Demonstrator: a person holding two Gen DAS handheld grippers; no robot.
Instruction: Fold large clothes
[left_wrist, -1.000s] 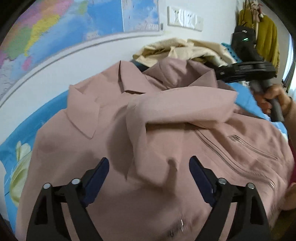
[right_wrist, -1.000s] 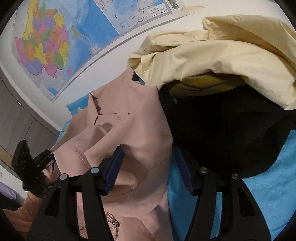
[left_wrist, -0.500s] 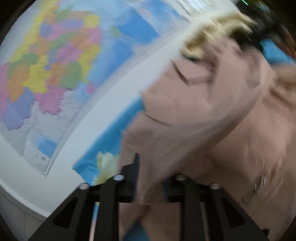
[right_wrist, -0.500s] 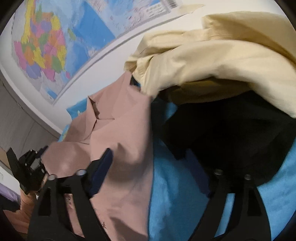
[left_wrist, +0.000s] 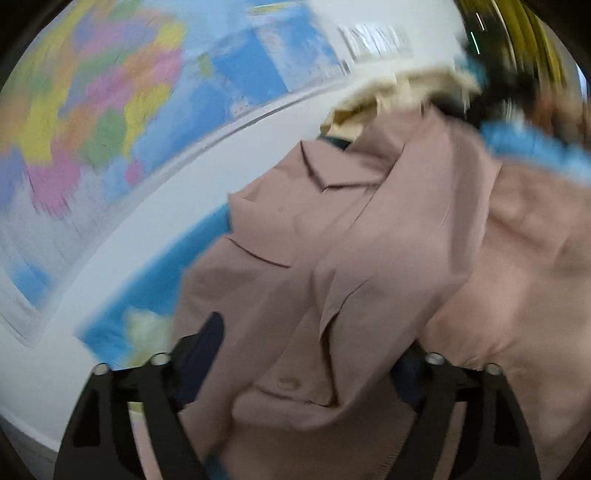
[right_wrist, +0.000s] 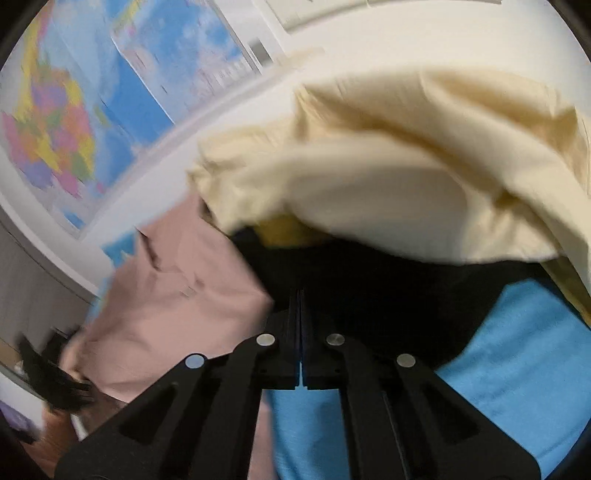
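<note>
Dusty-pink collared jacket — lies on the blue bedsheet hard against the white wall, under the coloured wall map; bare sheet shows to its right. A cream garment over black cloth crowds its collar end. Left tongs: half a second ago pinched on the sleeve, now spread wide, cuff fold lying between. Right tongs: then wide — now closed together, gripping nothing visible. Fabric soft, creased, sleeve folded across the front.
</note>
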